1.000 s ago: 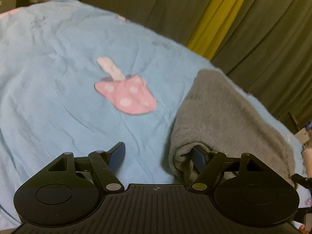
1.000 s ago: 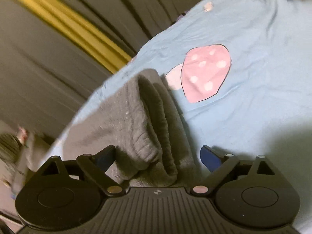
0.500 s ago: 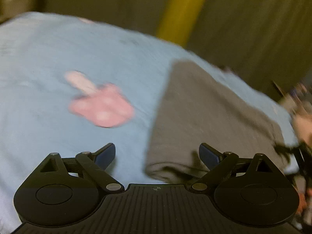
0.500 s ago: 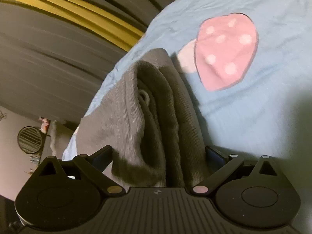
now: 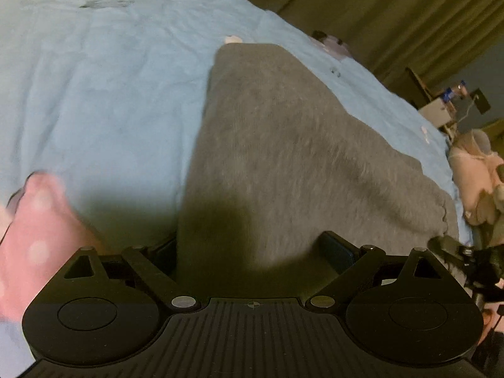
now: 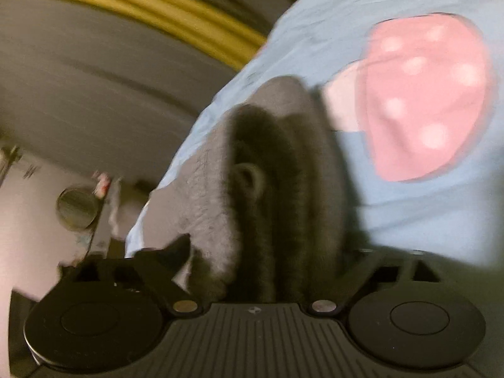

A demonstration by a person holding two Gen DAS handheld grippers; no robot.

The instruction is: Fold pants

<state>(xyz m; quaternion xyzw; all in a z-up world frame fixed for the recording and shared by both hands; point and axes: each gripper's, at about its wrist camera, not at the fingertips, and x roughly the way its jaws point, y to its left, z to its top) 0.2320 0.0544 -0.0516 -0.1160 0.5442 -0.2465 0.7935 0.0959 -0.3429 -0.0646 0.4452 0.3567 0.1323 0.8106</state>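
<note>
a: starting with the left wrist view, we see the grey pants (image 5: 283, 157) folded into a long flat slab on the blue bedsheet (image 5: 94, 94), running away from us toward the far edge of the bed.

b: agreed. our left gripper (image 5: 252, 252) hangs over the near end of the pants with its jaws spread wide. they have just been opening, and the near end of the cloth lies between the 2 fingers, though we can't see the pads pressing on it.

a: a pink spotted mushroom print (image 5: 34, 236) sits on the sheet just beside the left finger. olive curtains (image 5: 378, 9) hang beyond the bed, and part of the other tool shows at the right edge.

b: now the right wrist view, which is blurred. our right gripper (image 6: 267, 252) faces the stacked end of the pants (image 6: 277, 173), where we count about 3 layers and a small loop of cloth in the middle.

a: its jaws are also spread as wide as they go, having just been opening. the stack fills the gap between them, but whether the fingers touch it we can't tell through the blur.

b: the mushroom print (image 6: 425, 100) lies on the bedsheet (image 6: 425, 214) to the right of the pants, and a yellow curtain strip (image 6: 141, 9) crosses the top.
</note>
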